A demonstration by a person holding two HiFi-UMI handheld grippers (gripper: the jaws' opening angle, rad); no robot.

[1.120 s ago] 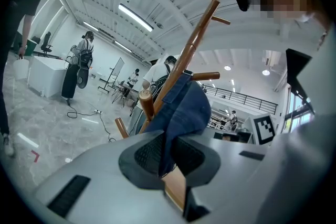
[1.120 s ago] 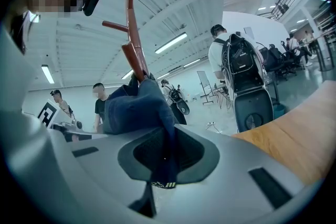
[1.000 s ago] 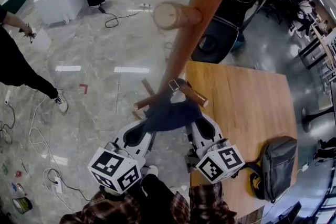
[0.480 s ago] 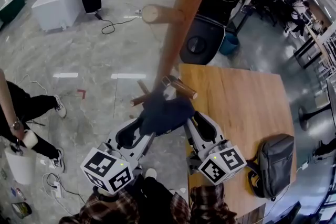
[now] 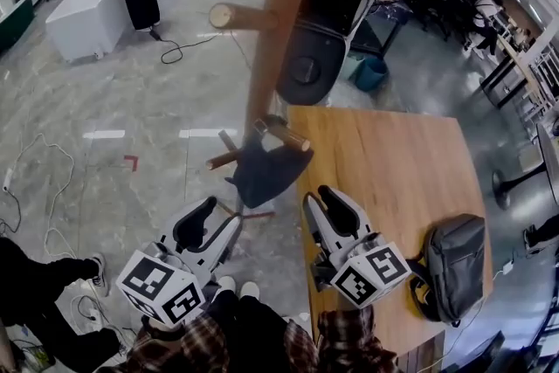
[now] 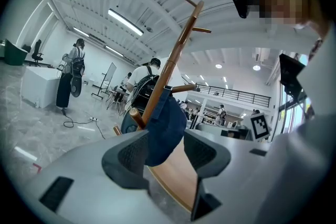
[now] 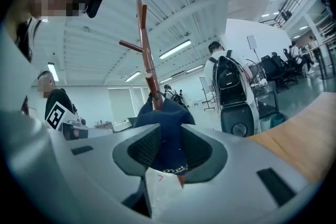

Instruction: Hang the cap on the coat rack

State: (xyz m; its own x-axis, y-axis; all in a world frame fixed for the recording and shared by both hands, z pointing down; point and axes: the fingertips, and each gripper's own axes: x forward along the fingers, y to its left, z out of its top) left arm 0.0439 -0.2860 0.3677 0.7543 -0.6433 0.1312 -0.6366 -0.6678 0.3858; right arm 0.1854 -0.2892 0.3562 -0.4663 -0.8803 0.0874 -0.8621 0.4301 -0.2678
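The dark blue cap (image 5: 266,172) hangs from a low peg (image 5: 284,135) of the wooden coat rack (image 5: 272,22) with neither gripper touching it. My left gripper (image 5: 217,219) is below and left of the cap, its jaws opening with nothing pressed between them. My right gripper (image 5: 325,200) stands open below and right of the cap, also free. In the left gripper view the cap (image 6: 167,122) hangs beyond the spread jaws of the left gripper (image 6: 165,148), against the rack pole (image 6: 170,68). In the right gripper view the cap (image 7: 167,126) shows past the right gripper (image 7: 170,148).
A wooden table (image 5: 393,162) lies to the right with a grey bag (image 5: 454,262) on it. A black machine (image 5: 325,48) stands behind the rack. A white cabinet (image 5: 79,13) and floor cables (image 5: 52,188) are on the left. A person's legs (image 5: 39,306) are at lower left.
Both grippers have opened and let go of the cap, then drawn back from it. The cap stays hanging on the peg. The person on the left has walked toward the lower left.
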